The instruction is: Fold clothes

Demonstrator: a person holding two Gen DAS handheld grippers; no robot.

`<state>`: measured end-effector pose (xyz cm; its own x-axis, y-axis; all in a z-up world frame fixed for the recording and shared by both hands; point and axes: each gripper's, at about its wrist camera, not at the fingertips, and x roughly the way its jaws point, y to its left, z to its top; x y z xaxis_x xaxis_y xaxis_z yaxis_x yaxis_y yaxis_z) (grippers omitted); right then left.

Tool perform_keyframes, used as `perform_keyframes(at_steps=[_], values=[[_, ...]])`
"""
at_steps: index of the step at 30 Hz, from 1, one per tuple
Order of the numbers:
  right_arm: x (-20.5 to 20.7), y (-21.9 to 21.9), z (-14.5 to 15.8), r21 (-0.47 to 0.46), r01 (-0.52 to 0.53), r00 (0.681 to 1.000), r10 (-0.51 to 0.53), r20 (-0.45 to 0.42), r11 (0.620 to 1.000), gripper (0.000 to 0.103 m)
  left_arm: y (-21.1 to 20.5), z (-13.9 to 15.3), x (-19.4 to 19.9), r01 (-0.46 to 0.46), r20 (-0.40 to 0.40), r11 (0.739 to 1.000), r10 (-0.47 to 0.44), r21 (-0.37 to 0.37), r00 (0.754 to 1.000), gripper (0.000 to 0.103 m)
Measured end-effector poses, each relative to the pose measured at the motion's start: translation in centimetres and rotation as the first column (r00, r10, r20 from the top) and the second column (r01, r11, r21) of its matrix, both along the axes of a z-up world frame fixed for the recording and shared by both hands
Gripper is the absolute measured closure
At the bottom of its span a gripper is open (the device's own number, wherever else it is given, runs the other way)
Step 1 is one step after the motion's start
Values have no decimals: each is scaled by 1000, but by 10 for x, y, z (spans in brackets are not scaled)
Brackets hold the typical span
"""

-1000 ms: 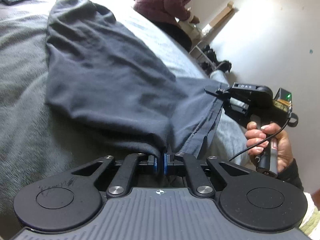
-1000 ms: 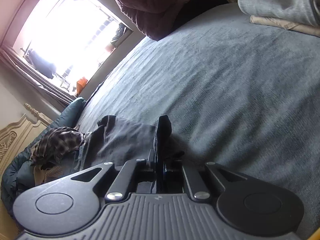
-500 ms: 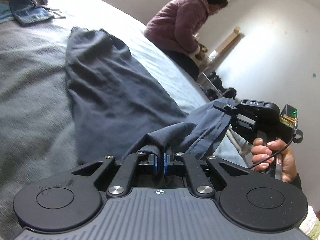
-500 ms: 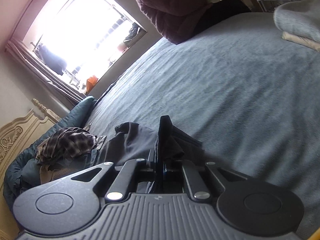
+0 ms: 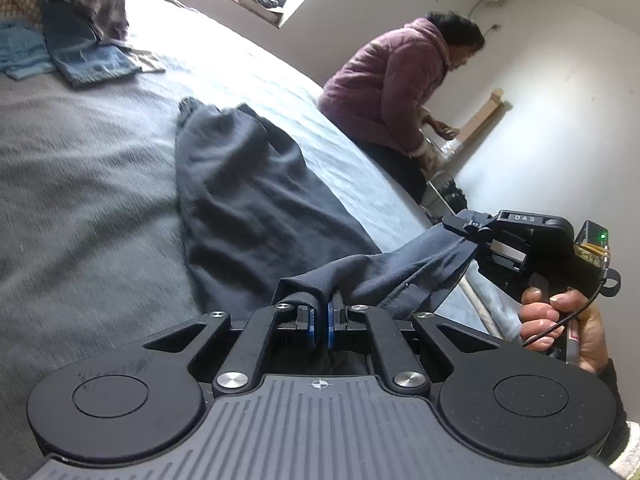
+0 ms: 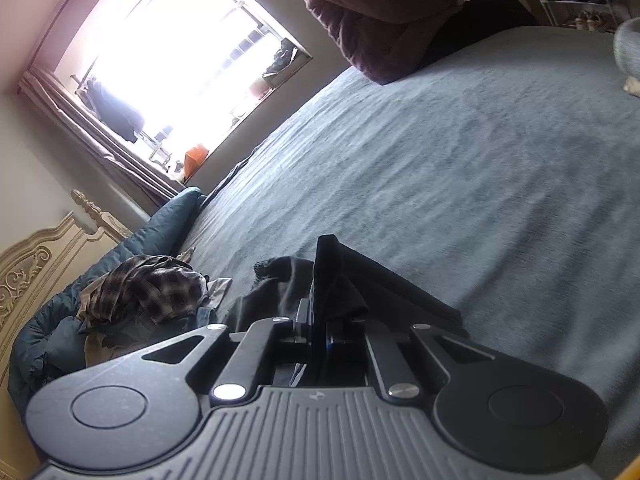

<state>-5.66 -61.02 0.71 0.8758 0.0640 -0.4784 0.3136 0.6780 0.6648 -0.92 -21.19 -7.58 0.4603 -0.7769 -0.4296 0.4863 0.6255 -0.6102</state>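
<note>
Both my left gripper [image 5: 320,322] and right gripper [image 5: 464,226] are clamped on the near hem of the dark garment [image 5: 248,200], whose long axis runs away from me across the bed [image 5: 80,168], far end resting there.

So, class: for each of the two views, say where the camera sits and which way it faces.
Left wrist: sits on the left gripper, facing along the dark garment across the bed; shows the right gripper and hand.
Right wrist: sits on the right gripper, facing the window.
Shared: garment, bed, seated person.
</note>
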Motion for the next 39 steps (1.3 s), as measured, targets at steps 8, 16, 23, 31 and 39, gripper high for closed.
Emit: perform_keyframes(at_steps=[8,16,23,31,39], values=[[58,10,0,20,-27,1000,27,7,999,96,18,2,47,-79,-5,996,79,-31,997,99],[127,10,-2,24,-52,999,52,11,998,96,25,-3,101,-140,-44,988,137,-63,990,99],[171,7,-3,33,-69,998,68,16,997,96,28,-9,140,-176,-86,979,167,-102,982,99],[216,2,-10,44,-81,997,81,-8,996,96,25,-12,180,-191,-66,979,187,-74,980,99],[260,-3,-37,83,-94,995,96,-27,992,96,29,-33,209,-226,-73,971,220,-80,973,99]])
